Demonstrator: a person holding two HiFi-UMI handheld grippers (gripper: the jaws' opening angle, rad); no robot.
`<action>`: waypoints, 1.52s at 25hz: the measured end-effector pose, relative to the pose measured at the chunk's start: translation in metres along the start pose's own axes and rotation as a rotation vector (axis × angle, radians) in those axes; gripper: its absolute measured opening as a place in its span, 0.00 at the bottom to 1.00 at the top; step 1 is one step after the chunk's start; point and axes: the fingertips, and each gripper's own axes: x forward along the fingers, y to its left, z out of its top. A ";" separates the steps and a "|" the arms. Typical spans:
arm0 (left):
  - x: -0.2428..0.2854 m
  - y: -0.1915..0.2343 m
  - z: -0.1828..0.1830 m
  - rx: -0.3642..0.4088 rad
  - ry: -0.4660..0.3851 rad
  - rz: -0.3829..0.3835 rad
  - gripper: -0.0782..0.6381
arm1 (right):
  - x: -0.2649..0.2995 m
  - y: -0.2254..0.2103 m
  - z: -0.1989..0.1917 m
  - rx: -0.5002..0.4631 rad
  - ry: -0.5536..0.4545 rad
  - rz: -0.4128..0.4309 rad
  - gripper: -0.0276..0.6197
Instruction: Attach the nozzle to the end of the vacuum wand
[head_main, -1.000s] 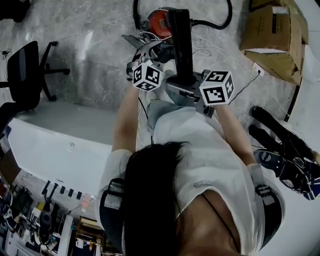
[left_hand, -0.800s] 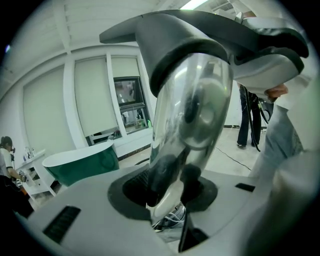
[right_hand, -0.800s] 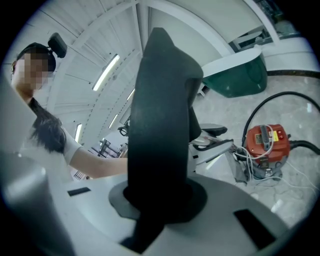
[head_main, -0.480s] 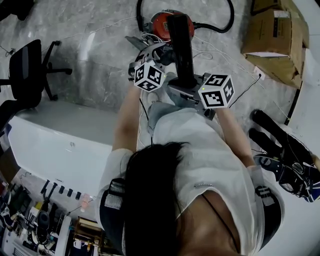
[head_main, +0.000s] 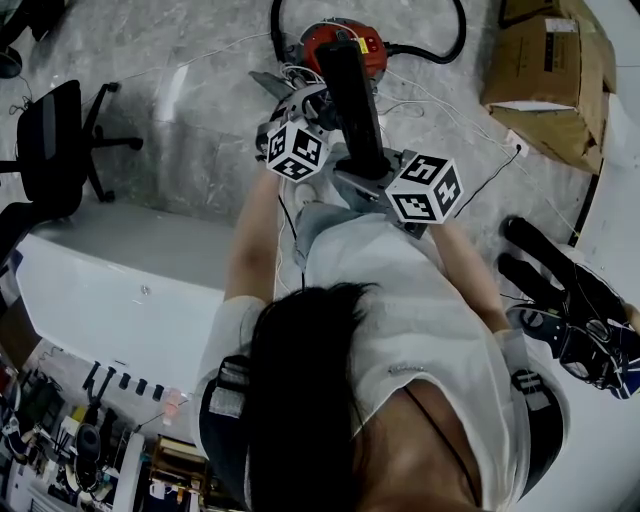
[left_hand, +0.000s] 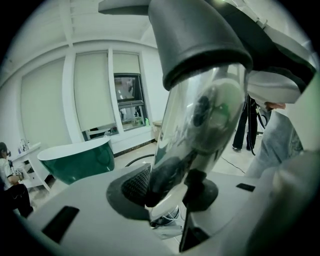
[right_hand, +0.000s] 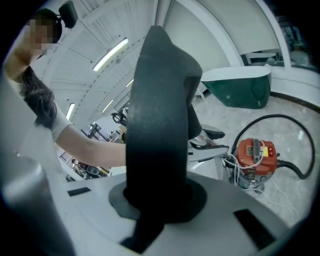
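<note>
In the head view a long black nozzle (head_main: 352, 105) stands up from my right gripper (head_main: 368, 176), which is shut on its lower part. In the right gripper view the nozzle (right_hand: 158, 125) fills the middle, clamped between the jaws of that gripper (right_hand: 160, 206). My left gripper (head_main: 312, 108) sits just left of the nozzle. In the left gripper view a shiny chrome vacuum wand (left_hand: 200, 117) with a dark grey collar (left_hand: 195, 42) lies between the pads of my left gripper (left_hand: 172, 196). Its jaws have just been opening a little, but the pads still press on the wand.
A red vacuum body (head_main: 340, 38) with a black hose (head_main: 452, 38) sits on the floor beyond the grippers. Cardboard boxes (head_main: 545, 70) stand at the upper right and an office chair (head_main: 55, 140) at the left. A white table (head_main: 100, 290) lies at the lower left, with black gear (head_main: 570, 310) at the right.
The right gripper has rolled slightly, and the nozzle's far end now leans further left in the head view. The left gripper has stayed where it was.
</note>
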 end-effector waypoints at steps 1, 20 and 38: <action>0.000 0.000 0.000 -0.002 0.001 0.000 0.30 | 0.001 0.000 -0.001 -0.005 0.000 -0.004 0.12; 0.006 0.025 0.014 -0.098 -0.011 0.007 0.31 | 0.004 -0.018 0.020 -0.131 -0.127 -0.085 0.12; 0.026 0.048 0.037 -0.105 0.006 -0.030 0.31 | -0.002 -0.053 0.049 -0.240 -0.256 -0.239 0.12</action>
